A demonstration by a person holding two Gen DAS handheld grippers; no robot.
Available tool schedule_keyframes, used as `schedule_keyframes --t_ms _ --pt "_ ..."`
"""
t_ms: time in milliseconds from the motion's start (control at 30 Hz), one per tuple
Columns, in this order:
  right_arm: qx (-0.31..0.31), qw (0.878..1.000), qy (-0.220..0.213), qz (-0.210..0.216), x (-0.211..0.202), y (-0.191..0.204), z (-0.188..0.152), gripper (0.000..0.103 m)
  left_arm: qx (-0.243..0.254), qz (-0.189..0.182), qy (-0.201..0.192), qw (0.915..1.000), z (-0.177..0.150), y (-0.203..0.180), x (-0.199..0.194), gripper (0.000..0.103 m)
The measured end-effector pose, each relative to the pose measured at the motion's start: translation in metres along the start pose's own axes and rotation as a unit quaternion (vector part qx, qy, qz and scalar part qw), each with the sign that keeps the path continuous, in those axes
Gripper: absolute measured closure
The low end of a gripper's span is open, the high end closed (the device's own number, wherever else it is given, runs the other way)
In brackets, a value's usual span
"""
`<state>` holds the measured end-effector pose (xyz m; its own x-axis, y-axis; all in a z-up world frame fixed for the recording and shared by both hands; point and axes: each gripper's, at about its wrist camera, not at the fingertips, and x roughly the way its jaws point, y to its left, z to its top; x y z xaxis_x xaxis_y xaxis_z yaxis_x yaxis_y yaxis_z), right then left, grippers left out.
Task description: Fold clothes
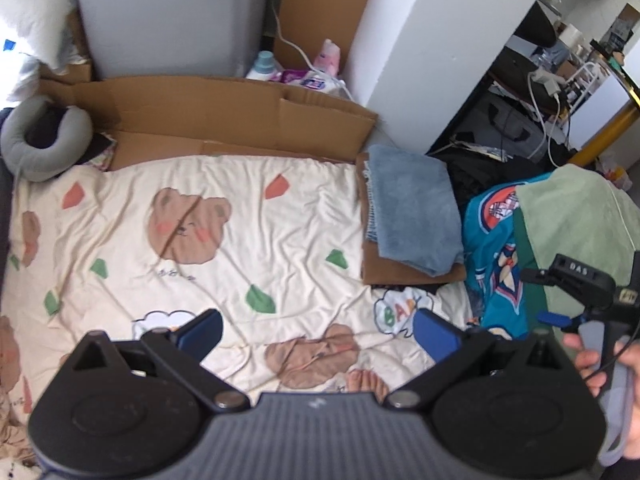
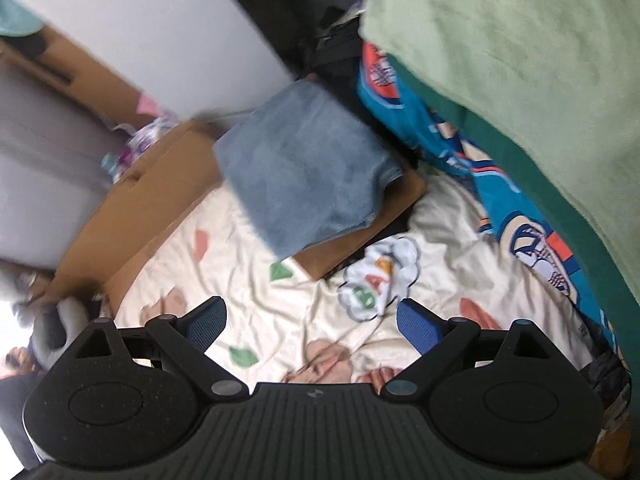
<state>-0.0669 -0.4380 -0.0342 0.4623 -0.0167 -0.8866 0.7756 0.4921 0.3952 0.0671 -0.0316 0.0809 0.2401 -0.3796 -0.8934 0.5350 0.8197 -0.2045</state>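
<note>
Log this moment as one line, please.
left gripper: open, empty | right gripper: open, empty | blue towel: folded on brown cloth | green towel: unfolded pile, untouched

My left wrist view looks down and forward over the bear-print quilt (image 1: 224, 216), high enough to take in its far edge against the flattened cardboard (image 1: 224, 120) and the folded blue towel (image 1: 412, 212) at the far right corner. My right wrist view sits lower and nearer, rolled to one side (the picture is smeared), facing that same towel (image 2: 304, 164) and the quilt's (image 2: 448, 240) right edge under a pale green cloth (image 2: 520, 64). Both share towel, cardboard (image 2: 152, 196) and quilt.
</note>
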Motion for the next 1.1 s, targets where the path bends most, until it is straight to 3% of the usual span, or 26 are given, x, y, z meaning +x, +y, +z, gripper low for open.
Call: schedule_keyframes --t_ms 200,367,467,667,1100 --pt "-0.049 0.998 0.007 0.024 -0.020 0.033 -0.024 0.007 -0.012 0.015 -0.029 0.9994 -0.019 0.028 -0.044 0.001" --pt "-0.090 0.994 0.005 0.057 -0.040 0.061 -0.044 0.001 -0.015 0.034 -0.042 0.9984 -0.039 0.045 -0.072 0.001" --pt "-0.102 0.992 0.029 0.072 -0.043 0.072 -0.056 0.001 -0.020 0.044 -0.053 0.9974 -0.052 0.053 -0.087 0.001" --pt "-0.143 0.988 0.016 0.052 -0.054 0.088 -0.081 0.001 -0.028 0.052 -0.075 0.9954 -0.076 0.066 -0.104 0.001" --pt "-0.201 0.979 -0.012 0.028 -0.068 0.095 -0.111 0.001 -0.071 0.065 -0.109 0.9895 -0.126 0.083 -0.091 0.001"
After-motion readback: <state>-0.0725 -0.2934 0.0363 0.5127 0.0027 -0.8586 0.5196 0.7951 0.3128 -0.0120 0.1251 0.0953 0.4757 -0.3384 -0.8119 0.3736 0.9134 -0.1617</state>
